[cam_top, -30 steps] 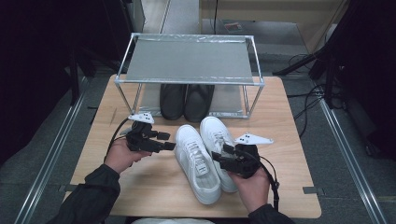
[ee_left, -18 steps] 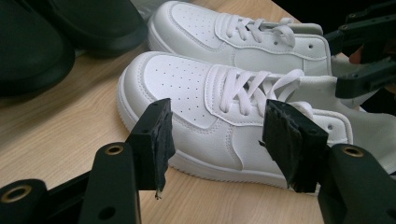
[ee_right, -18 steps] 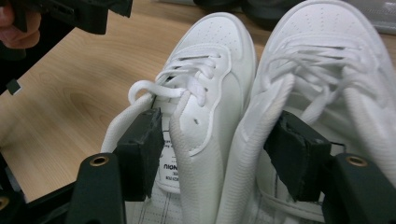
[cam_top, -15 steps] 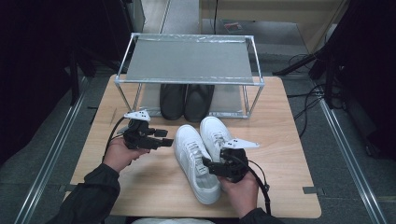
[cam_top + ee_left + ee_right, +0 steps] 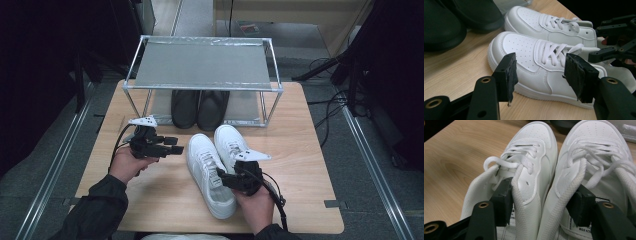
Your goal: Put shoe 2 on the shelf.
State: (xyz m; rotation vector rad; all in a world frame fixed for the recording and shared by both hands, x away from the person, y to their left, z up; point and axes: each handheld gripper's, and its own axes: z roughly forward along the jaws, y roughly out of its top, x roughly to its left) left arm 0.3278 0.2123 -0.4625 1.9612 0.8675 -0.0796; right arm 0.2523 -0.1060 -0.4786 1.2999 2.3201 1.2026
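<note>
- Your right gripper [image 5: 223,176] stands at the heel end of the white sneakers [image 5: 209,165], with one jaw dropped inside each shoe. The two collar walls that face each other sit between the pads, so I judge you mean to lift both shoes in one pinch.
- Its jaws have just been closing on those walls. The pads [image 5: 505,195] lie against the lining, but the walls look unsqueezed, so I read this gripper as open and not yet clamped.
- Your left gripper [image 5: 176,145] hovers just beside the pair with its jaws wide and nothing between them. It is aimed at the side of the nearer sneaker [image 5: 529,55], likely ready to steady it.
- The pair stands side by side in the middle of the tabletop [image 5: 310,165], toes towards the metal rack [image 5: 202,88]. Black shoes [image 5: 197,107] already sit on the rack's lower level, so its top shelf seems the likely goal.
- The sneakers are plain white with perforated toes, white laces tied loosely and padded collars. A printed label shows inside the right one [image 5: 584,228].
</note>
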